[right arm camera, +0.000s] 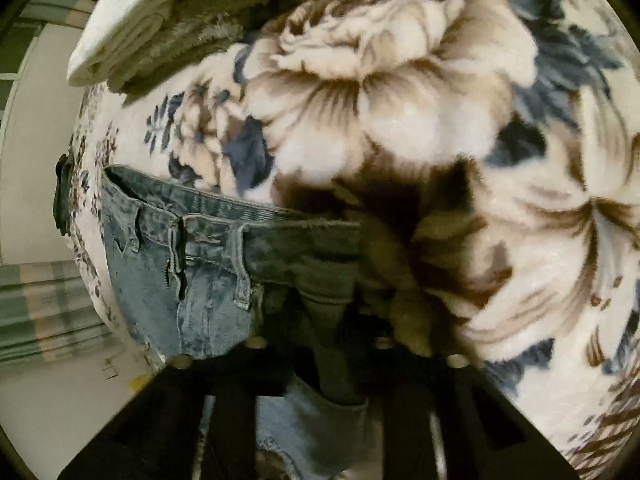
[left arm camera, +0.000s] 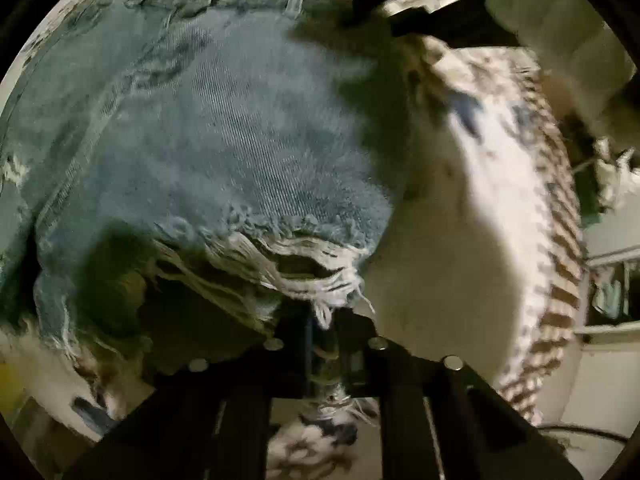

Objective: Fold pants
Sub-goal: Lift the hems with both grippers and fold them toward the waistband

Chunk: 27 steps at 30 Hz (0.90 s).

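Observation:
Light blue ripped jeans (left arm camera: 224, 140) lie on a flowered blanket (left arm camera: 448, 208). In the left wrist view my left gripper (left arm camera: 326, 344) is shut on the frayed white hem (left arm camera: 320, 280) of a leg, and the denim spreads away above it. In the right wrist view my right gripper (right arm camera: 320, 344) is shut on a fold of the jeans (right arm camera: 208, 256) just below the waistband (right arm camera: 240, 216), near the fly and a belt loop. The right gripper also shows at the top of the left wrist view (left arm camera: 372, 4), held by a white-gloved hand (left arm camera: 560, 32).
The blanket (right arm camera: 420, 120) with large brown and blue flowers covers the surface. Folded white and grey cloths (right arm camera: 160, 32) are stacked at the far left. The blanket's striped edge (left arm camera: 560, 248) drops off on the right toward a pale floor (left arm camera: 600, 392).

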Each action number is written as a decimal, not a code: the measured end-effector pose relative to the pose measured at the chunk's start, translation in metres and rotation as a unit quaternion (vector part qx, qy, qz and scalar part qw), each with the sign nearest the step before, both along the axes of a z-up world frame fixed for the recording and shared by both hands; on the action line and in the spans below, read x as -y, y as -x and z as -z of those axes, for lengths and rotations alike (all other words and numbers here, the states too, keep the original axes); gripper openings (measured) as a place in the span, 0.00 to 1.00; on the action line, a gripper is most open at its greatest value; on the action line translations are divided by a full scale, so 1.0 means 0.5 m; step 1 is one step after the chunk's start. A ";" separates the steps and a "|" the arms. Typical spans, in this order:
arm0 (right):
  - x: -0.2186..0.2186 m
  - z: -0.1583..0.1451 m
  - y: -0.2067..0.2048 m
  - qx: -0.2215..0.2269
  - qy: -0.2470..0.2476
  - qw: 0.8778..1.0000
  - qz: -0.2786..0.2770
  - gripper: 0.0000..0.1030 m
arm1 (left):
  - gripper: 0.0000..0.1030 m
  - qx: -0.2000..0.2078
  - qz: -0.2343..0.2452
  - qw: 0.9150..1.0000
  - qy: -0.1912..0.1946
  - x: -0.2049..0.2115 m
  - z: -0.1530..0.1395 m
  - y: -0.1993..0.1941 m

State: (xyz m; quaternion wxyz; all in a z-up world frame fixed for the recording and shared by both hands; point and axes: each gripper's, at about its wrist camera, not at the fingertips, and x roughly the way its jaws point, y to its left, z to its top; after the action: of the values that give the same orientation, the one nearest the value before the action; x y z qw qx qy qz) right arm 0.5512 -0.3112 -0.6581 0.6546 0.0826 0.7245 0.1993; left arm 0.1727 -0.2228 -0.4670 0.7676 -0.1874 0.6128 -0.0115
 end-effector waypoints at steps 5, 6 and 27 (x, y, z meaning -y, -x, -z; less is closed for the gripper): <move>-0.013 -0.083 0.024 0.021 -0.009 1.000 0.012 0.10 | 0.04 0.036 -0.023 0.999 0.023 -0.134 -0.084 0.045; -0.023 -0.111 0.029 0.025 -0.011 1.000 0.015 0.10 | 0.04 0.046 -0.032 0.998 0.025 -0.162 -0.109 0.066; -0.717 -0.156 0.006 0.073 0.065 0.990 -0.106 0.08 | 0.05 0.047 -0.295 0.952 0.063 -0.678 0.035 0.015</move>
State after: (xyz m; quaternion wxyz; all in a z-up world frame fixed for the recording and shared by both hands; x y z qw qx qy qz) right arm 0.5479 0.0475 -0.5799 0.6846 -0.0524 0.6911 0.2256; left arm 0.1651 0.1164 -0.4844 0.7516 -0.4071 0.4911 0.1680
